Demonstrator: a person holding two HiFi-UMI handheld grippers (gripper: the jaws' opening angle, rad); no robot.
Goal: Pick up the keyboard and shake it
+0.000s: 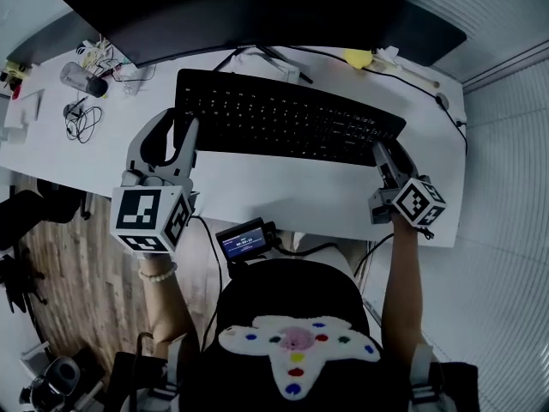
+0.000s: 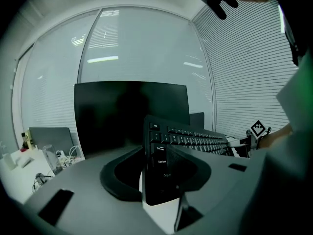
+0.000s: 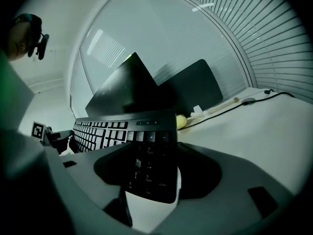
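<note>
The long black keyboard (image 1: 292,118) lies across the middle of the white desk (image 1: 283,197) and slants down to the right. My left gripper (image 1: 176,137) is shut on its left end, my right gripper (image 1: 391,160) on its right end. In the left gripper view the keyboard (image 2: 191,139) runs away to the right, and its Caps Lock end sits between the jaws of the left gripper (image 2: 157,176). In the right gripper view the number-pad end of the keyboard (image 3: 108,131) fills the gap of the right gripper (image 3: 151,176). Whether the keyboard is clear of the desk I cannot tell.
A dark monitor (image 1: 240,7) stands just behind the keyboard, with its stand foot (image 1: 262,58) close to the keys. Cables and small items (image 1: 86,80) crowd the desk's left end. A yellow object (image 1: 358,57) lies at the back right. A small screen device (image 1: 244,240) hangs at the front edge.
</note>
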